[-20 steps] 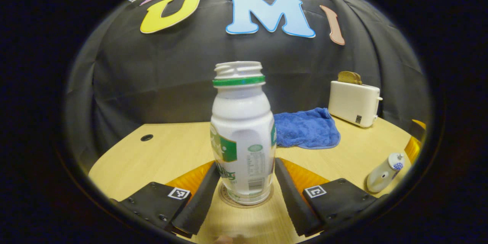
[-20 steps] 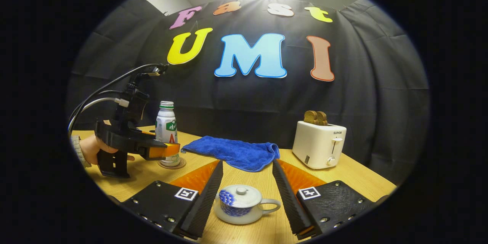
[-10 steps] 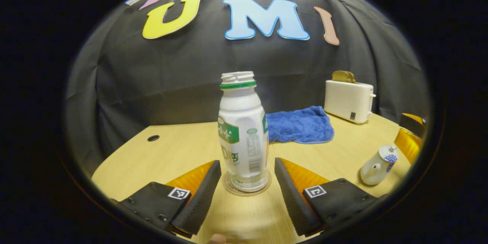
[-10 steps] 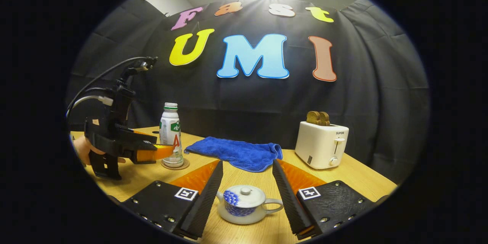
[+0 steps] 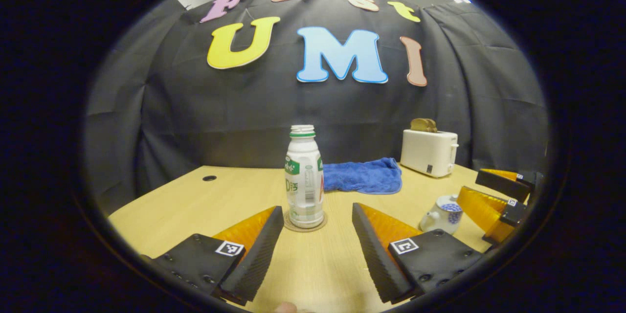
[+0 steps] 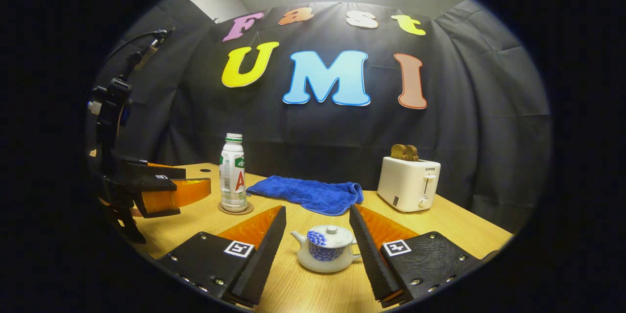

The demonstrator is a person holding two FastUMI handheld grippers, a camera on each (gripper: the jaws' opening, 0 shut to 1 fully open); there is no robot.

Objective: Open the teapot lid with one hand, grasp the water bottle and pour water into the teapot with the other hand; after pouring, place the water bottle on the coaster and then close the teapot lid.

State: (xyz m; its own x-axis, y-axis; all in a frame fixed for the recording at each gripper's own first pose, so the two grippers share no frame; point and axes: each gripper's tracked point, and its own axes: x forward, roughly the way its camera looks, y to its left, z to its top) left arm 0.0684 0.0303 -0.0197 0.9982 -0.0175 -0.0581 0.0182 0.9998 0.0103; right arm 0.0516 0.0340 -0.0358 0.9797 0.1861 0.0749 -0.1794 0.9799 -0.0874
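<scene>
A white water bottle [image 5: 304, 176] with a green label and no cap stands upright on a round coaster [image 5: 304, 225] on the wooden table. My left gripper [image 5: 317, 234] is open, a short way back from the bottle and holding nothing. The white teapot [image 6: 326, 254] with a blue pattern sits with its lid on, between and just ahead of the spread fingers of my open right gripper [image 6: 317, 239]. In the right gripper view the bottle [image 6: 233, 172] stands at the left on its coaster [image 6: 235, 208], with the left gripper [image 6: 195, 190] beside it. The teapot [image 5: 441, 214] also appears at the right of the left gripper view.
A blue towel [image 6: 309, 194] lies at the back of the table. A white toaster [image 6: 409, 184] with bread in it stands at the back right. A small round hole [image 5: 209, 178] is in the tabletop at the far left.
My left gripper has let go of the bottle and drawn back from it, leaving it standing on the coaster. My right gripper has shifted slightly around the teapot.
</scene>
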